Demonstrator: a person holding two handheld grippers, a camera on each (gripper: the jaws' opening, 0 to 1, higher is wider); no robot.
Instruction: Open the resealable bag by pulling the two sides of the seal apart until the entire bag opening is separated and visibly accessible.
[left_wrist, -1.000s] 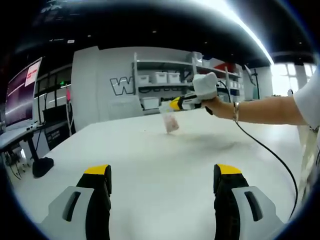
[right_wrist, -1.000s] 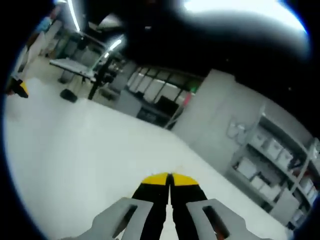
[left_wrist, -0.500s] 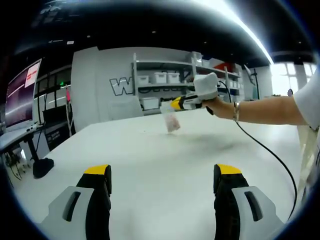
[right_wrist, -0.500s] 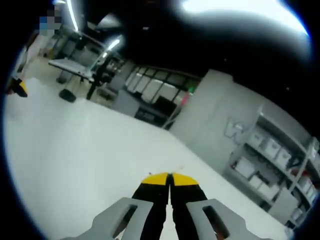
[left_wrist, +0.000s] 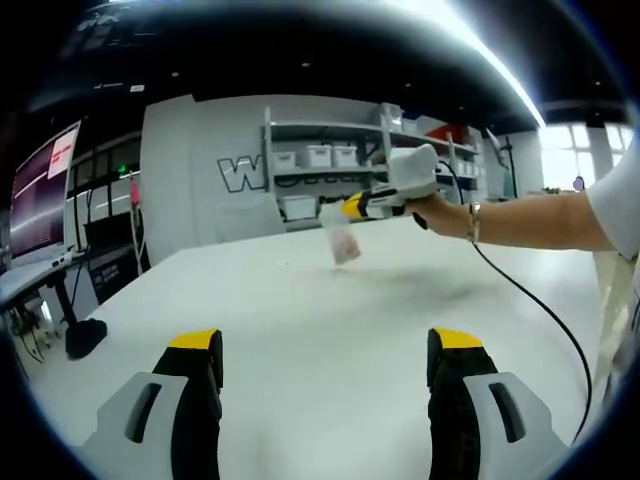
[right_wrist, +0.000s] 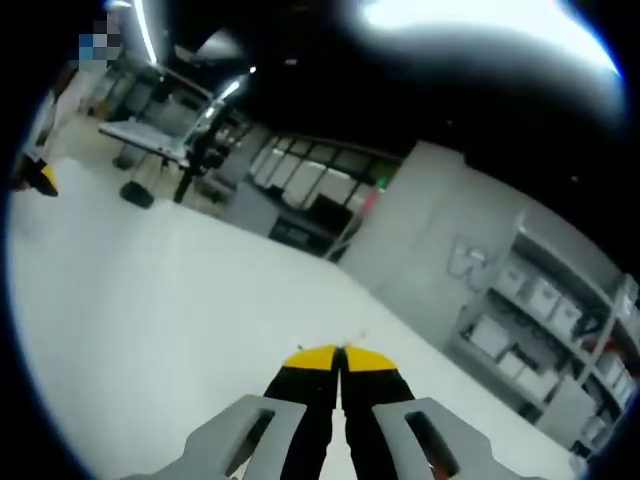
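Reaching in from the right of the left gripper view, a person's bare forearm with a bracelet at the wrist stretches level above the white counter (left_wrist: 300, 300), the hand (left_wrist: 432, 212) wrapped around the right tool (left_wrist: 343, 209), from which a black cable droops toward the counter's right edge. That tool's yellow-tipped jaws are clenched on the top edge of the resealable bag (left_wrist: 341, 240), which hangs down from them, clear of the counter or barely above it; I cannot tell whether its lower end touches. The bag is small and clear, with something pinkish inside that is too small to identify, and whether its seal is parted cannot be told. In the right gripper view the same tool (right_wrist: 340, 358) shows its 2 yellow tips pressed together, with the bag itself hidden there. The left tool (left_wrist: 325, 355) sits low and near the counter, well apart from the bag, its 2 jaws released and spread wide with nothing between them. Behind the bag a grey wall carries a large letter W, and a shelving rack (left_wrist: 340, 160) holds several white bins whose contents are not visible. A monitor (left_wrist: 40, 185) glows at the far left.
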